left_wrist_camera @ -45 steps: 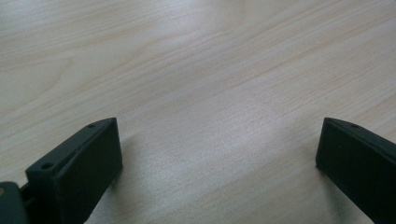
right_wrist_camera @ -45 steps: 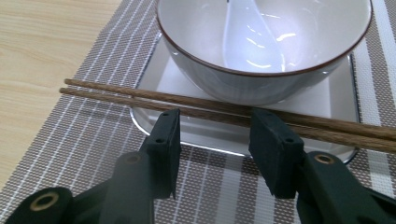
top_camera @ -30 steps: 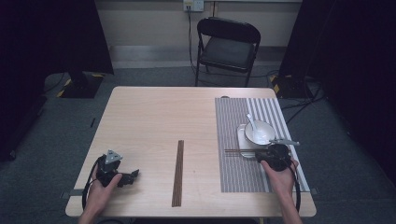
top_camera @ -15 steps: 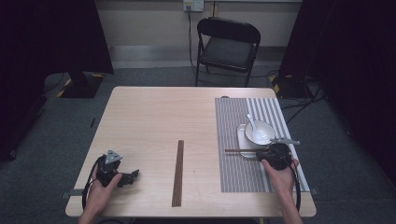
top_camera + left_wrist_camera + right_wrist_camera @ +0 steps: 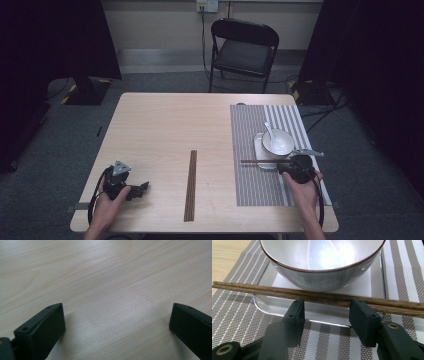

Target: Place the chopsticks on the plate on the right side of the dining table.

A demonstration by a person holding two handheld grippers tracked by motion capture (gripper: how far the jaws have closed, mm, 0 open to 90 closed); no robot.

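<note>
Right gripper view: right gripper (image 5: 325,306) partly open behind brown chopsticks (image 5: 317,296) lying across white tray (image 5: 319,312), nothing held. Left gripper (image 5: 116,322) wide open, empty, over table (image 5: 105,277).

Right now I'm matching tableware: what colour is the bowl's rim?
Brown, on a white bowl; clearest in the right gripper view.

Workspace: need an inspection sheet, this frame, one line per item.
Surface: wooden table, striped placemat on its right side.
Job's things: bowl with spoon on a square plate; one chopstick pair across the plate's near edge, another pair at table centre.
Clutter: nothing seen.
Grippers: left gripper open over bare wood; right gripper open, chopsticks lying across its jaw tips.
Cables: one looping from each gripper.
Surroundings: folding chair, grey carpet, dark curtains.
</note>
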